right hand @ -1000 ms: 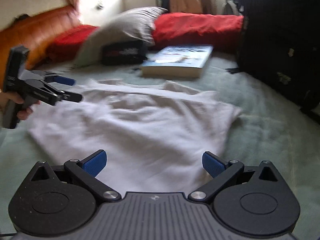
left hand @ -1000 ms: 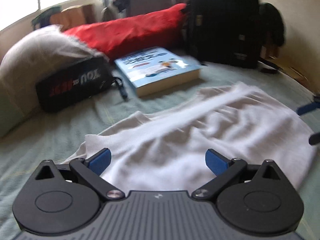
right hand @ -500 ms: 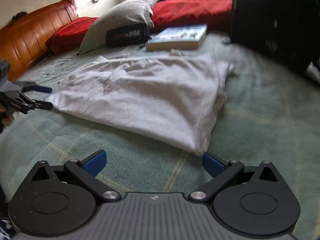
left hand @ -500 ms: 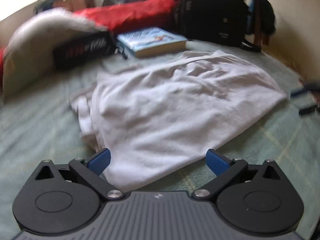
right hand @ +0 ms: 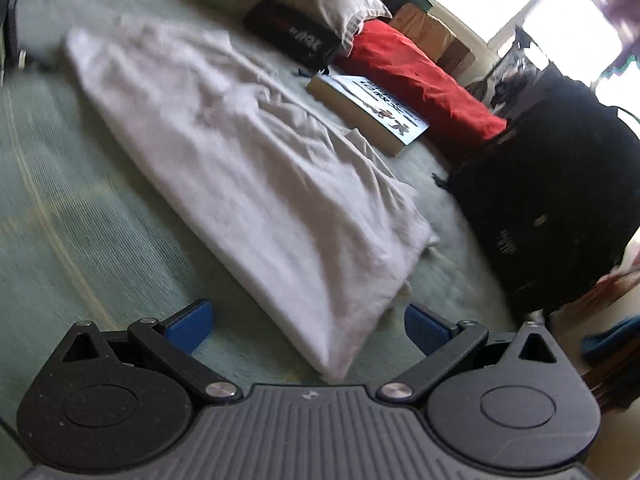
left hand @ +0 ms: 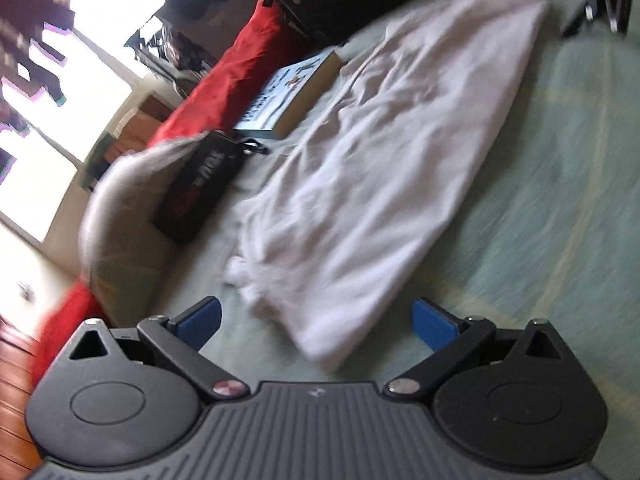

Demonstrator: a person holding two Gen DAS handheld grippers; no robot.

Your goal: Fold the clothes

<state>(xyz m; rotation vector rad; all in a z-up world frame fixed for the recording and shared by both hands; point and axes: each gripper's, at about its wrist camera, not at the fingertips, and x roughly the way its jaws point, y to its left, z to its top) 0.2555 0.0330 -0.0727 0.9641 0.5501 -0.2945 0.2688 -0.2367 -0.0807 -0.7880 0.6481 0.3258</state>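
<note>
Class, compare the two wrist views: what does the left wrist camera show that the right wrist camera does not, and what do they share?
Only the left wrist view shows the open left gripper and wooden flooring at the lower left edge. Only the right wrist view shows the open right gripper and a blue item at the right edge. Both share the white garment on the green bedcover, the book, the grey pillow and the red bedding.

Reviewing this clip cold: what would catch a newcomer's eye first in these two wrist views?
The white garment lies folded in a long wedge across the green bedspread, one end between the open fingers of each gripper. Behind it, a red cushion runs along the far edge, with a thick book lying flat just in front. A large black backpack looms at the right of the right wrist view.
</note>
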